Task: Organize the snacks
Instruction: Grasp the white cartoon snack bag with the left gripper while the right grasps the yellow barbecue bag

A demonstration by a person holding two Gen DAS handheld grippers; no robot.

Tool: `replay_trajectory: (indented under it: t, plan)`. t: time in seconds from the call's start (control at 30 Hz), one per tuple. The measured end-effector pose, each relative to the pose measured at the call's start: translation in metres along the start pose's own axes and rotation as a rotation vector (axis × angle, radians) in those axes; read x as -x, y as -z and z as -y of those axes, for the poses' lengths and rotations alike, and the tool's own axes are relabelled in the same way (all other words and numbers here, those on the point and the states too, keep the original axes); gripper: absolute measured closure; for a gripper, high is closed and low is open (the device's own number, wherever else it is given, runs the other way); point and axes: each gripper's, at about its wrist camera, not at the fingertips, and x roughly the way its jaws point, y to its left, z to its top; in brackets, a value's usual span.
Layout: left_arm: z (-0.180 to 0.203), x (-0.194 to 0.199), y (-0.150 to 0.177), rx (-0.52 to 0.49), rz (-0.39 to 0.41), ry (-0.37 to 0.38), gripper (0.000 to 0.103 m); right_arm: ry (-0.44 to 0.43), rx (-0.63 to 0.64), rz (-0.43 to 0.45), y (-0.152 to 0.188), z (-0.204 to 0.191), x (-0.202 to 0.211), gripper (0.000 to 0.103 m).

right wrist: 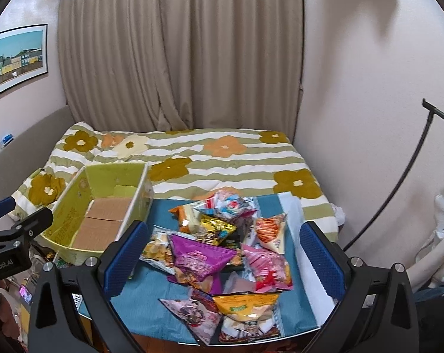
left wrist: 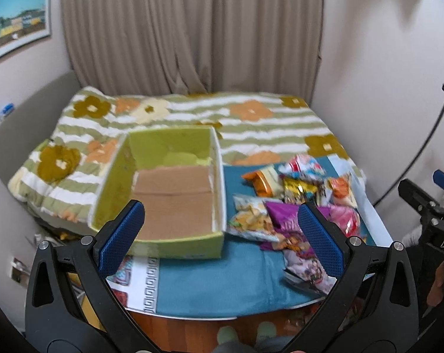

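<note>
both sets of tongs are held apart and empty: the left tongs (left wrist: 220, 226) hover above the near wall of the box and the gap beside it, the right tongs (right wrist: 222, 253) above the snack pile. no packet is yet gripped and the green cardboard box (right wrist: 74, 206) is seen empty, so the task is judged to be at its very start. main risk noted: the snack packets (right wrist: 222, 244) are heaped and overlapping, so a closing grip on the purple packet (right wrist: 198, 257) is likely to catch a neighbour's edge as well, and that neighbour could be dragged toward the near edge of the tabletop (right wrist: 151, 309). the two packets lowest in the right wrist view, a pink printed one (right wrist: 192, 314) and a yellow one (right wrist: 245, 304), already lie close to that near edge and are judged most likely to be pushed off. foil and film wrappers are expected to be slippery and puffed with air; a pinch at the middle may slide, a pinch at a sealed seam is judged safer. the box sits at the far left corner, partly against the bed quilt (left wrist: 251, 123), and may shift if its wall is struck. packets appear sealed, crinkled and brightly printed; labels cannot be read.
</note>
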Motion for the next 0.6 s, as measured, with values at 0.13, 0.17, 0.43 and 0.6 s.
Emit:
replay_trajectory:
  t: [0.13, 0.17, 0.43, 0.6]
  plan:
    - [0.013, -0.024, 0.016, -0.003, -0.084, 0.044, 0.0, 0.033, -0.012, -0.041, 0.014, 0.019, -0.009, 0.0]
    - [0.019, -0.03, 0.021, 0.003, -0.106, 0.053, 0.0, 0.037, -0.018, -0.057, 0.018, 0.024, -0.012, 0.0]
    - [0.071, -0.075, 0.06, 0.071, -0.262, 0.089, 0.0, -0.043, -0.029, -0.174, 0.054, 0.084, -0.045, 0.0]
    - [0.098, -0.114, 0.093, 0.17, -0.362, 0.098, 0.0, -0.149, 0.02, -0.295, 0.09, 0.106, -0.083, 0.0]
